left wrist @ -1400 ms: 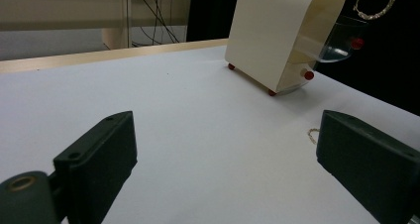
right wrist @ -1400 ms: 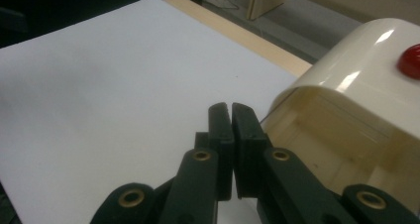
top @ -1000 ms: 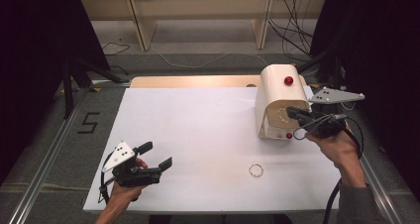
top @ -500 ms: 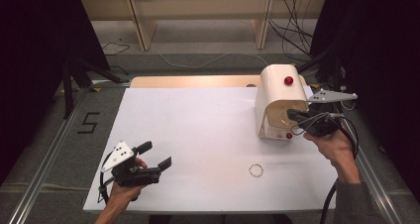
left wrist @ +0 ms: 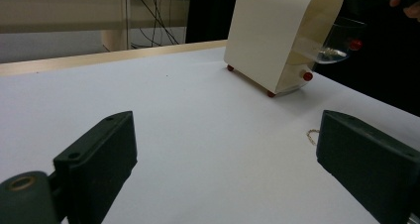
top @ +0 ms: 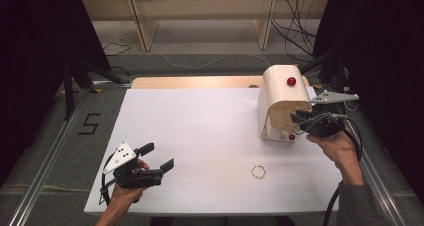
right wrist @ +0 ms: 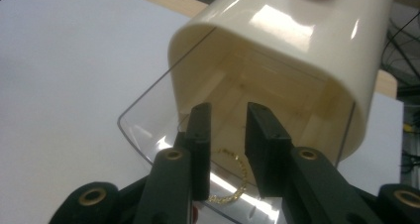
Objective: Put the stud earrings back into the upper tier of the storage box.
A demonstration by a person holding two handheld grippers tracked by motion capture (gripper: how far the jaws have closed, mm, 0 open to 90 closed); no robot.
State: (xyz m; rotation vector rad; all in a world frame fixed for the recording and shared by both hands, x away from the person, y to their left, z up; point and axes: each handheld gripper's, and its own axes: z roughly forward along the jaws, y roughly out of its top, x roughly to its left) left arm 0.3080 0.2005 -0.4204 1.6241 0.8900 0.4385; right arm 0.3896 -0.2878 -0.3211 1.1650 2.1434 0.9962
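Note:
A cream box [top: 282, 93] with a rounded top and red knobs stands at the table's right; in the left gripper view the box [left wrist: 277, 30] is far ahead. A clear tray [right wrist: 143, 130] sticks out of its open side. My right gripper [top: 299, 120] reaches into that opening. Its jaws [right wrist: 228, 117] have just been opening and stand slightly apart, open. A thin gold chain [right wrist: 233, 182] lies on the tray between and below them, not pinched. A second small gold ring of chain [top: 258, 172] lies loose on the table. My left gripper [top: 158, 155] rests open and empty at the front left.
The white table board [top: 200, 136] is bordered by a wooden strip [top: 195, 82] at the back. Metal rails run along both sides. A "5" mark [top: 89, 123] is on the floor at the left. Cables and shelf legs lie beyond the table.
The right hand has shifted slightly at the box's opening. The left gripper has kept still.

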